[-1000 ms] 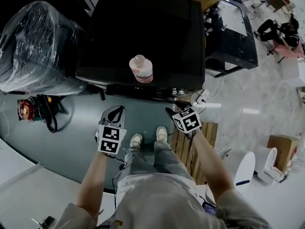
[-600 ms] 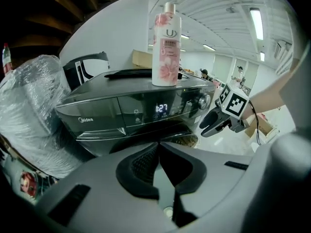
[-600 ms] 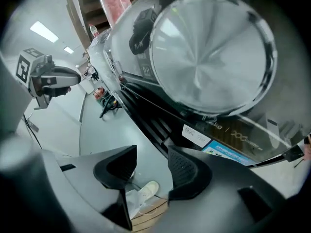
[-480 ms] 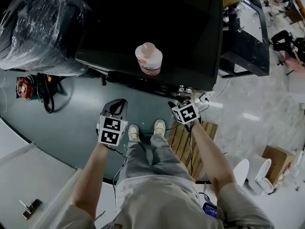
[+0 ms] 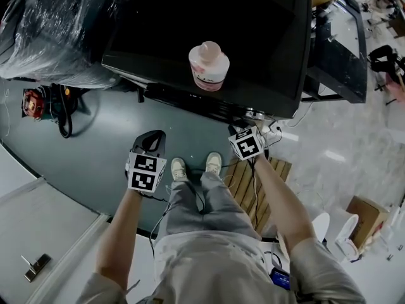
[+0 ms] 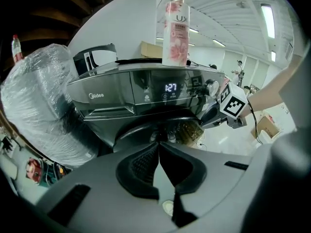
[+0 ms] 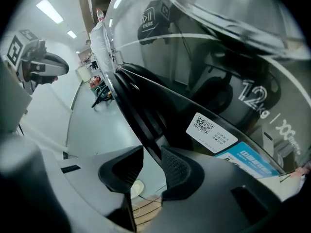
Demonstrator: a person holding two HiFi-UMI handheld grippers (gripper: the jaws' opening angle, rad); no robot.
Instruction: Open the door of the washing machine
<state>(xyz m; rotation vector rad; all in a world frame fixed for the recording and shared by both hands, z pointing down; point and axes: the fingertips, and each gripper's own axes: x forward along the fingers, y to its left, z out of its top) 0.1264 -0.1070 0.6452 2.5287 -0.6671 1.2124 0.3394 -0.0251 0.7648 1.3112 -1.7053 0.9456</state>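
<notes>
A black front-loading washing machine (image 5: 209, 24) stands before me with a pink bottle (image 5: 209, 65) on its top. My right gripper (image 5: 240, 132) is at the machine's front right. In the right gripper view its jaws (image 7: 152, 154) are closing, with the round door's dark rim (image 7: 131, 96) running between them; the right pad lies against the rim and a gap shows at the left pad. My left gripper (image 5: 152, 141) hangs over the floor in front of the machine, apart from it. Its jaws (image 6: 158, 147) are shut on nothing and point at the door (image 6: 146, 130) under the lit panel (image 6: 170, 87).
A plastic-wrapped bulk (image 5: 50, 24) stands left of the machine, with a red device and cables (image 5: 35, 103) on the floor below it. The person's shoes (image 5: 180, 168) and a wooden pallet (image 5: 253, 182) lie under my hands. A black table (image 5: 338, 49) stands at the right.
Both grippers have sunk. The right one has drawn in to the machine's front edge. The left one has stayed over the floor.
</notes>
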